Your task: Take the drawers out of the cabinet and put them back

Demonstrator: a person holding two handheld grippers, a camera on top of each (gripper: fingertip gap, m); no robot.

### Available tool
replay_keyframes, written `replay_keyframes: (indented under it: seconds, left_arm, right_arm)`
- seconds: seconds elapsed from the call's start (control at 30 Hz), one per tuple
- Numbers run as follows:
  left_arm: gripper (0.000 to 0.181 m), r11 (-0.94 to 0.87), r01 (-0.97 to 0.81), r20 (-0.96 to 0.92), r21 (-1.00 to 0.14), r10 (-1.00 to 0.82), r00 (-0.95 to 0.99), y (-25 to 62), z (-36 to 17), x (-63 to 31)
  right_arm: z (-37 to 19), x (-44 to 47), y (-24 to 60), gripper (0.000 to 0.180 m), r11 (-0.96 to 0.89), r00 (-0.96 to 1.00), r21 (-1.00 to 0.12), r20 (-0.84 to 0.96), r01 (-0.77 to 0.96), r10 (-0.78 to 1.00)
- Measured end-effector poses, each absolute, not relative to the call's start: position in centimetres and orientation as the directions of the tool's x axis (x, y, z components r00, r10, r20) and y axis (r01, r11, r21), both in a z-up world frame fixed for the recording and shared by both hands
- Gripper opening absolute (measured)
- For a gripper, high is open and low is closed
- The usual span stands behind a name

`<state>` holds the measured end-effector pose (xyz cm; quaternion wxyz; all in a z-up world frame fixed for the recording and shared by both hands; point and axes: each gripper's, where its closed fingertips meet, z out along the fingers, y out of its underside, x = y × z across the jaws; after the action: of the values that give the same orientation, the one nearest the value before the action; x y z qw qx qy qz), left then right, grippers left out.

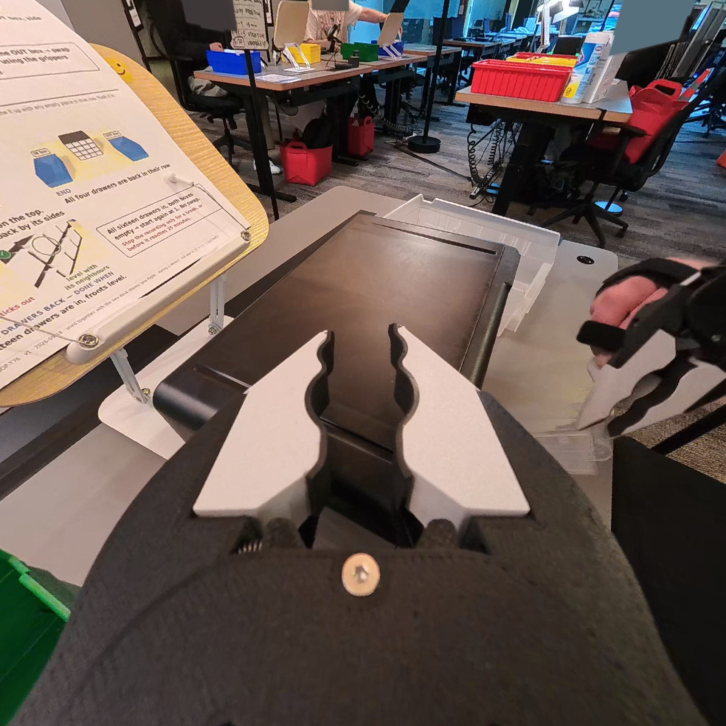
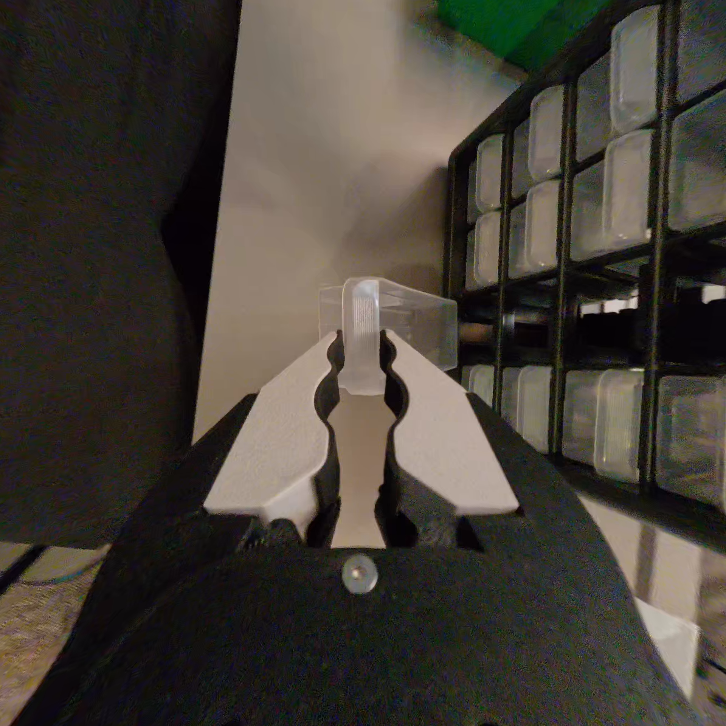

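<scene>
One clear drawer (image 2: 387,326) pinched by its front tab in right gripper (image 2: 360,334), clear of cabinet (image 2: 565,275), probably from the empty row; left gripper (image 1: 360,334) spread, empty, hovering over cabinet top, perhaps for bracing.

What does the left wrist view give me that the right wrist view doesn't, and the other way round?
Only the left wrist view: the cabinet's black top, the instruction sheet, the white bin behind the cabinet, and the open, empty left gripper.

Only the right wrist view: the cabinet's front grid with one row empty, the rest holding drawers.

Both: the right gripper shut on a clear drawer, outside the cabinet.
</scene>
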<state>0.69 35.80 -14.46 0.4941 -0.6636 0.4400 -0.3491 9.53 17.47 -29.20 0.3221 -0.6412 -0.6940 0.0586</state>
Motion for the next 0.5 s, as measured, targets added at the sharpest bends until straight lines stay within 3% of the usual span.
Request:
replay_keyframes:
  seconds: [0.13, 0.27, 0.33, 0.4, 0.43, 0.5]
  left_arm:
    - [0.028, -0.123, -0.236, 0.029, -0.964, -0.930, 0.367, 35.8, -14.4, 0.7]
    - [0.028, -0.122, -0.237, 0.028, -0.964, -0.930, 0.366, 35.8, -14.4, 0.7]
    - [0.028, -0.123, -0.237, 0.029, -0.964, -0.930, 0.367, 35.8, -14.4, 0.7]
    - [0.028, -0.124, -0.238, 0.029, -0.963, -0.929, 0.368, 35.8, -14.4, 0.7]
    - [0.028, -0.125, -0.238, 0.029, -0.963, -0.929, 0.369, 35.8, -14.4, 0.7]
    - [0.028, -0.126, -0.238, 0.030, -0.963, -0.929, 0.369, 35.8, -14.4, 0.7]
  right_arm:
    - [-31.3, 11.9, 16.3, 0.017, 0.253, -0.052, -0.382, 0.464, 0.889, 0.884]
    - [-34.2, 15.7, 14.8, 0.040, 0.228, -0.088, -0.271, 0.447, 0.935, 0.890]
    - [-35.0, 17.1, 14.0, 0.058, 0.163, -0.045, -0.276, 0.391, 0.947, 0.919]
    - [-34.9, 17.7, 13.7, 0.059, 0.077, 0.036, -0.304, 0.349, 0.950, 0.936]
    - [-34.3, 17.4, 14.1, 0.061, 0.007, 0.117, -0.348, 0.333, 0.937, 0.936]
    - [-32.8, 15.3, 15.3, 0.083, -0.188, 0.327, -0.477, 0.227, 0.858, 0.917]
